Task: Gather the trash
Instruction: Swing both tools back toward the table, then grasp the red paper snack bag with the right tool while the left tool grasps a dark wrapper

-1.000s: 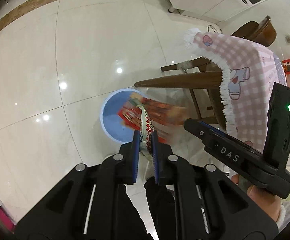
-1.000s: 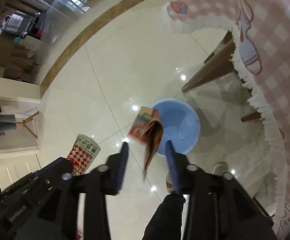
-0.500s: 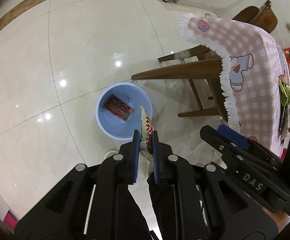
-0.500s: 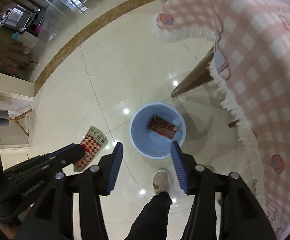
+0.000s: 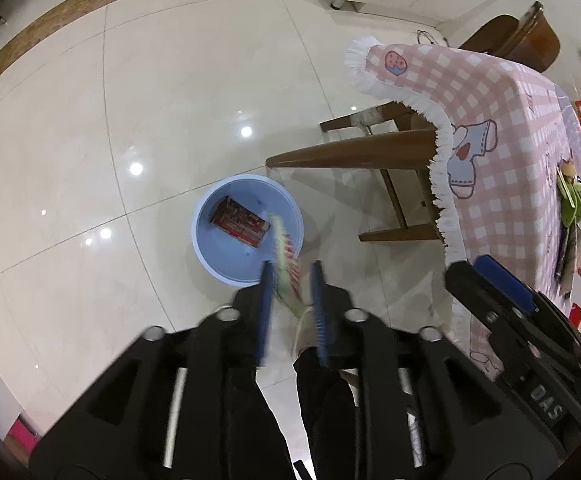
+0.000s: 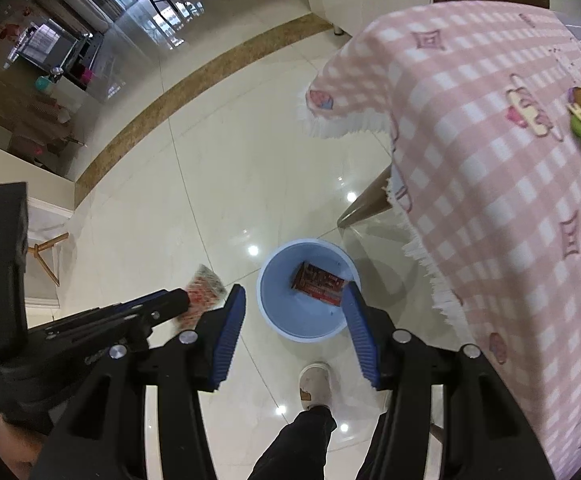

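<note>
Your left gripper has its jaws parted with the red-checked wrapper blurred and loose between them, over the near rim of the blue bin, so you are at the drop step. One red packet already lies inside the bin. Your right gripper hangs open and empty above it; next I would check the wrapper lands inside, then turn toward the pink checked table for more.

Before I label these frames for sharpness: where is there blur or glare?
Left wrist view: the checkered wrapper and left gripper are motion-smeared; ceiling lights glare off the floor tiles. Right wrist view: mostly sharp, the blue bin crisp, with fisheye bending at the edges.
</note>
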Tool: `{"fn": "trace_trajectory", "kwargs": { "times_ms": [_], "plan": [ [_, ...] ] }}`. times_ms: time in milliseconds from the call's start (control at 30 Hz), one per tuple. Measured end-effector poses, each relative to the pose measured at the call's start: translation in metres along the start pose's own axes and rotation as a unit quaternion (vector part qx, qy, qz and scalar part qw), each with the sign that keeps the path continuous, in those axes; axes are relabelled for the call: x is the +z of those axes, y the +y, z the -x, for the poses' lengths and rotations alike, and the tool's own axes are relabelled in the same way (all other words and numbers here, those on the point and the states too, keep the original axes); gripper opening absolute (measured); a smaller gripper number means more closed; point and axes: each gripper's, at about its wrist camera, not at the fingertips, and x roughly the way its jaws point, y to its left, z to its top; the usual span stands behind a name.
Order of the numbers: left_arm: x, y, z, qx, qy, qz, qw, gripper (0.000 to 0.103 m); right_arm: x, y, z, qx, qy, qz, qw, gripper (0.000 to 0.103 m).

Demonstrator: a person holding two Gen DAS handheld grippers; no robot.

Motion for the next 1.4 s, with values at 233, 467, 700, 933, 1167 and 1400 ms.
{"fn": "trace_trajectory", "kwargs": {
  "times_ms": [233, 467, 700, 933, 1167, 1400],
  "plan": [
    [-0.004, -0.019, 0.011, 0.019, -0.016, -0.003, 0.9997, 0.058, 0.000, -0.022, 0.017, 0.009, -0.011, -0.011, 1.000, 0.051],
    [-0.013, -0.065, 0.044, 0.010, -0.055, -0.023, 0.9982, 0.058, -0.001, -0.058, 0.052, 0.031, -0.037, -0.025, 0.999, 0.051],
    [-0.026, -0.140, 0.083, -0.014, -0.101, -0.060, 0.9930, 0.058, 0.001, -0.108, 0.113, 0.046, -0.089, -0.035, 0.994, 0.051],
    [-0.036, -0.240, 0.075, -0.071, -0.086, -0.109, 0.9878, 0.058, -0.013, -0.192, 0.171, 0.015, -0.143, -0.068, 0.987, 0.052],
    [-0.045, -0.325, 0.024, -0.090, -0.043, -0.132, 0.9861, 0.058, -0.032, -0.299, 0.192, -0.019, -0.161, -0.158, 0.974, 0.053],
    [-0.041, -0.356, -0.013, -0.080, -0.025, -0.124, 0.9888, 0.055, -0.048, -0.376, 0.179, 0.016, -0.143, -0.262, 0.954, 0.054]
  ]
}}
